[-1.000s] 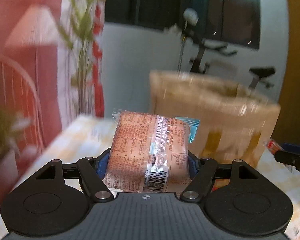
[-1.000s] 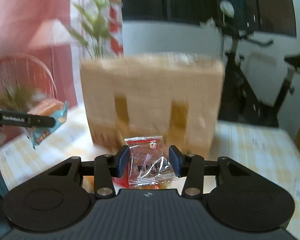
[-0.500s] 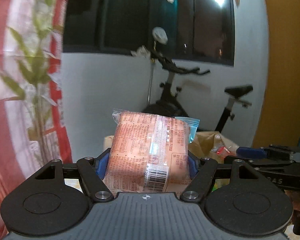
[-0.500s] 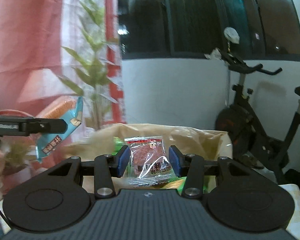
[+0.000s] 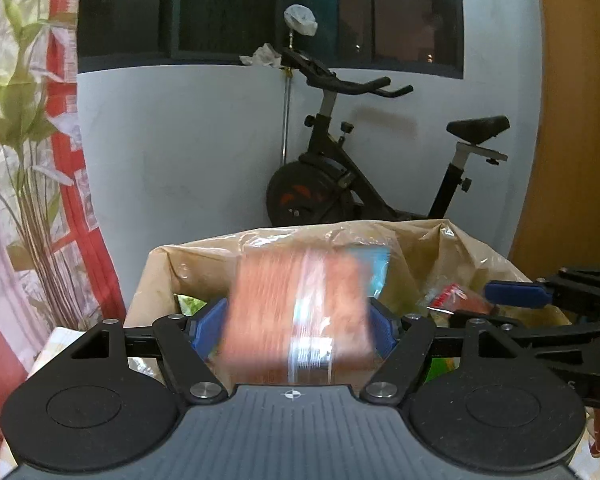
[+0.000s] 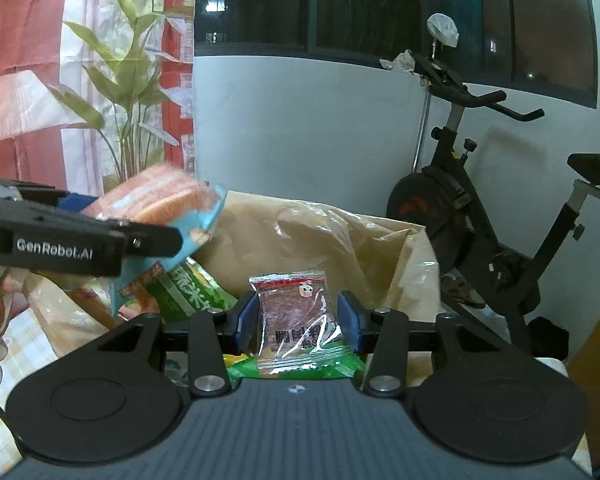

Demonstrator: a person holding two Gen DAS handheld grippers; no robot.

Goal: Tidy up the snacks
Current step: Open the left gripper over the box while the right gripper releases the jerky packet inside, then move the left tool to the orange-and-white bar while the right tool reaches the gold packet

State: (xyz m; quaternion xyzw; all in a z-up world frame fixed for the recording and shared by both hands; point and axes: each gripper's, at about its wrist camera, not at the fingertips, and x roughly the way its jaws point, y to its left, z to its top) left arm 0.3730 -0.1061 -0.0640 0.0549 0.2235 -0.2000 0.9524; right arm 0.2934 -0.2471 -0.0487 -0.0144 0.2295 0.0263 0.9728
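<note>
two hand-held grippers hover over an open brown paper bag (image 5: 480, 256) lined with clear plastic, already holding several snacks. the left gripper (image 5: 296, 322) has its blue pads on either side of a large orange biscuit pack (image 5: 300, 312), which is blurred; whether the pads press it i cannot tell. the right gripper (image 6: 298, 318) holds a small clear sachet of dark red snack (image 6: 294, 314) upright between its narrow-set pads, above a green packet (image 6: 192, 294) inside the bag. this looks like the drop-off step: both snacks sit over the bag mouth. next, each gripper likely needs to spread its pads, keeping the packs inside the rim. an exercise bike (image 5: 380, 168) stands behind.
</note>
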